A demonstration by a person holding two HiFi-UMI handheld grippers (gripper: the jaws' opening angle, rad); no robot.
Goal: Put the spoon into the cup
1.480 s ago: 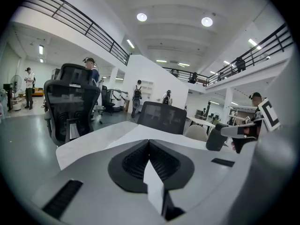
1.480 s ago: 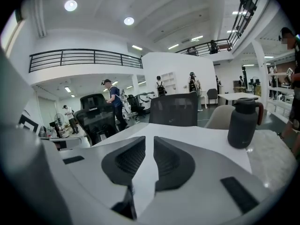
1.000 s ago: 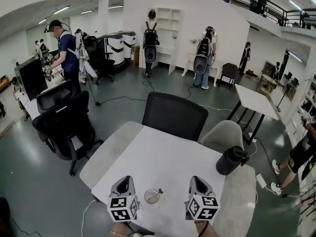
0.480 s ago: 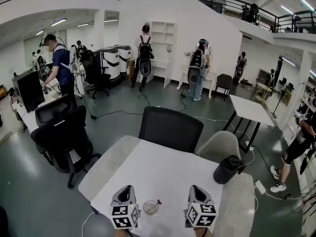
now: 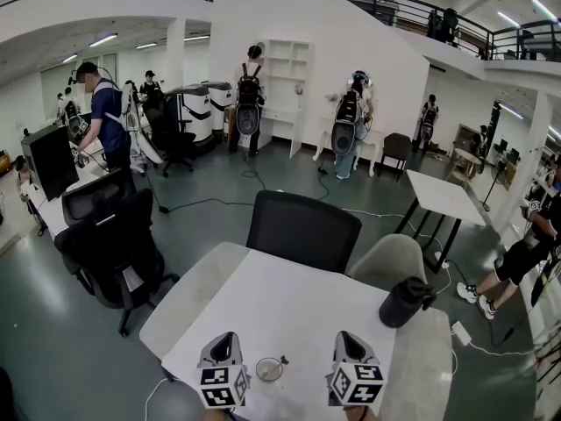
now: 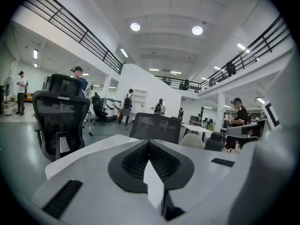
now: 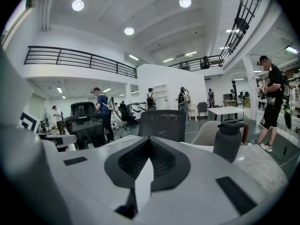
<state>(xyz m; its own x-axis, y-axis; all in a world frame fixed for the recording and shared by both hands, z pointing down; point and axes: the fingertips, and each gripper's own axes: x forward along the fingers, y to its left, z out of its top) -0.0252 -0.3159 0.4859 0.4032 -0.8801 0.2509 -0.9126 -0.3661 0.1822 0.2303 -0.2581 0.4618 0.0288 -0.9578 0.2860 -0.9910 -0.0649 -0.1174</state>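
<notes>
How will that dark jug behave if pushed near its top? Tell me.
The dark jug looks rigid and taller than wide, so a push near its top would likely tip it. Pushed low, it should probably slide instead. Its weight is unclear, since the opaque body hides any contents.

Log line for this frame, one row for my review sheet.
left claw: shut, empty | right claw: shut, empty | spoon: seemingly in cup, handle over rim | cup: on table, between claws

Head view high, downward; gripper views low, level, toward shared chair [image 5: 302, 228]
</notes>
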